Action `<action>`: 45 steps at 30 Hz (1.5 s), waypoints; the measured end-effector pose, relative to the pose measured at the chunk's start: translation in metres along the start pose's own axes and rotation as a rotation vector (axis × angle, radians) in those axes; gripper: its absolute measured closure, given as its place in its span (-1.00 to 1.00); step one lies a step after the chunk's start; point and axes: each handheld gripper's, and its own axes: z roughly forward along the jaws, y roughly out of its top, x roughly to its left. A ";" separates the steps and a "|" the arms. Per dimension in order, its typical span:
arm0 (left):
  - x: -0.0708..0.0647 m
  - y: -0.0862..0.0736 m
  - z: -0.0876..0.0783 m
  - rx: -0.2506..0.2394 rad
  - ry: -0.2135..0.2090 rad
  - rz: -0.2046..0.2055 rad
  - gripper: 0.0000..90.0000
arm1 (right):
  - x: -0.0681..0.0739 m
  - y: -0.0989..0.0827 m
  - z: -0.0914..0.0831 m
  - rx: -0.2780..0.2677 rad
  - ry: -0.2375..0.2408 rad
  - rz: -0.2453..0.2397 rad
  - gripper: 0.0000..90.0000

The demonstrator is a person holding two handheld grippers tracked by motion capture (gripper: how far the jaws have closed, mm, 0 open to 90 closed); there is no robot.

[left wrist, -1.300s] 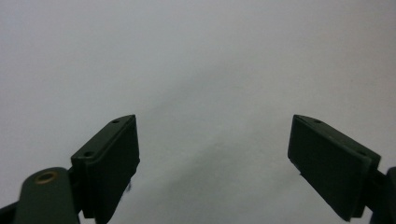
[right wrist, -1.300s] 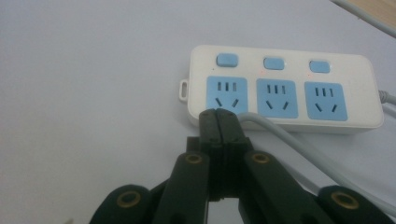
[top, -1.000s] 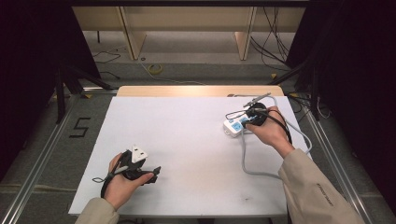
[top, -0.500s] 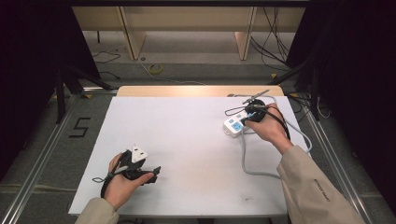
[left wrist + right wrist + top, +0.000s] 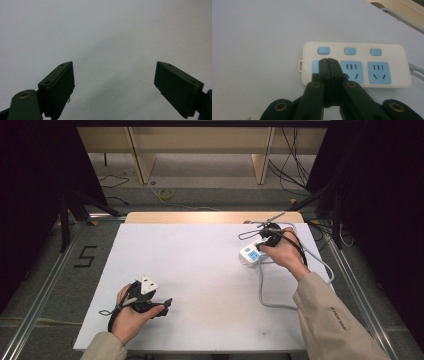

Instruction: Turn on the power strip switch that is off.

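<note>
White plastic power strip with blue sockets lies far right on my white table. My right gripper is pressed shut above its leftmost socket. My left gripper, near left, gapes wide, holding nothing.

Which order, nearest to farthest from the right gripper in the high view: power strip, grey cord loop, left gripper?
1. power strip: directly under the right gripper, far right of table.
2. grey cord loop: trails toward the person, right side.
3. left gripper: near left, across the table.
</note>
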 end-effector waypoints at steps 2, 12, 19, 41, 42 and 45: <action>0.000 0.000 0.000 -0.001 0.000 0.001 -0.64 | 0.000 0.002 0.003 0.003 -0.001 0.001 1.00; 0.000 0.000 0.001 0.001 -0.001 0.001 -0.64 | -0.004 0.010 0.016 0.013 0.002 0.018 1.00; 0.000 0.000 0.001 0.003 -0.004 0.004 -0.64 | -0.004 0.016 0.022 0.011 0.003 0.020 1.00; 0.000 -0.001 0.002 0.004 -0.005 0.005 -0.63 | -0.002 0.021 0.050 0.035 0.010 0.041 1.00; 0.000 -0.001 0.002 0.004 -0.004 0.005 -0.63 | -0.002 0.021 0.051 0.039 0.012 0.043 1.00; 0.000 0.000 0.001 0.003 -0.006 0.005 -0.63 | -0.002 0.022 0.055 0.045 0.010 0.047 1.00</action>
